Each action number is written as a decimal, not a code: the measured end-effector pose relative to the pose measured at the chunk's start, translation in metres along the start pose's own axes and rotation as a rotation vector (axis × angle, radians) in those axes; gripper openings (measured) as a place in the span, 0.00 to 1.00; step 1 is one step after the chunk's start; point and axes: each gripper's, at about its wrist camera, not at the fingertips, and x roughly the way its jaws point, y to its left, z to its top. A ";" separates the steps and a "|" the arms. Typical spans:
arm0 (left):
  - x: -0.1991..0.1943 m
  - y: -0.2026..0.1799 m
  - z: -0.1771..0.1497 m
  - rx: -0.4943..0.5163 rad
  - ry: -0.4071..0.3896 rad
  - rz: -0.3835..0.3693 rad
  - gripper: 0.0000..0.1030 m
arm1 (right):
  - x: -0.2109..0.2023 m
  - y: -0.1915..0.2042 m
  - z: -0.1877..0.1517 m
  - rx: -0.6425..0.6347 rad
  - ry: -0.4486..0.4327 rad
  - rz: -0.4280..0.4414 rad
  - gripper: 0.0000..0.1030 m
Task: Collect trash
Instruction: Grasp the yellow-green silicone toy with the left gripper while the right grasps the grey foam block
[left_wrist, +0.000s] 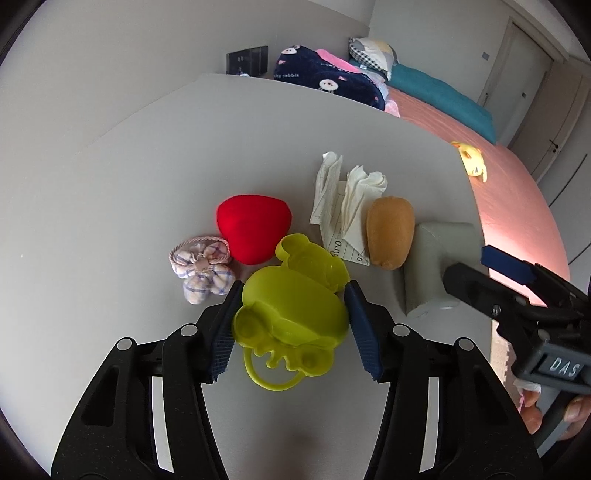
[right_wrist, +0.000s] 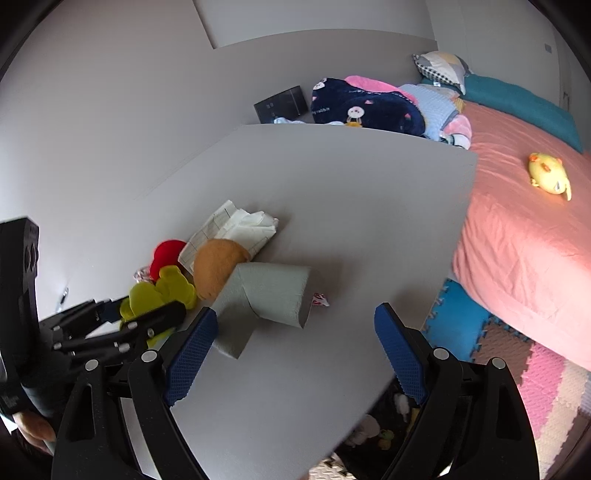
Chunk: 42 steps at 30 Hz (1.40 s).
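Step in hand looks like sorting trash from keepers on the grey table (left_wrist: 110, 184), nothing picked yet. The left gripper (left_wrist: 291, 325) has its jaws spread on either side of a yellow-green plastic toy (left_wrist: 291, 306); the left pad looks to be touching it, the right pad just beside it, no firm pinch visible. The right gripper (right_wrist: 295, 354) is wide open over bare table, its left finger close to or touching a grey foam elbow piece (right_wrist: 266, 295); hard to tell which.

Likely trash: crumpled white paper (left_wrist: 343, 199), a tissue wad with a lined sheet under it, at the far side of the cluster, touching an orange-brown plush (left_wrist: 389, 232). A small red-and-white wrapper scrap (right_wrist: 320, 299) lies just beside the foam piece, apart from the rest.

Next move, my guess: the right gripper goes for the wrapper scrap, which is near and unblocked but flat and tiny, so it needs a low, narrow pinch. The paper is harder: the plush and foam piece sit in front of it from the right side.

Also around: red plush heart (left_wrist: 253, 229), checked fabric flower (left_wrist: 201, 267), both just left of the green toy. No trash bin is clearly visible; dark space below the table edge holds unclear items.
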 end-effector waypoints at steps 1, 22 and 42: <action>0.000 0.002 0.000 -0.001 -0.002 0.007 0.52 | 0.002 0.002 0.001 0.000 0.001 0.012 0.85; -0.002 0.029 0.001 -0.065 -0.005 0.017 0.53 | 0.030 0.035 0.007 -0.042 -0.031 0.063 0.53; -0.033 0.008 -0.007 -0.042 -0.056 0.006 0.52 | -0.026 0.033 -0.001 -0.040 -0.077 0.064 0.52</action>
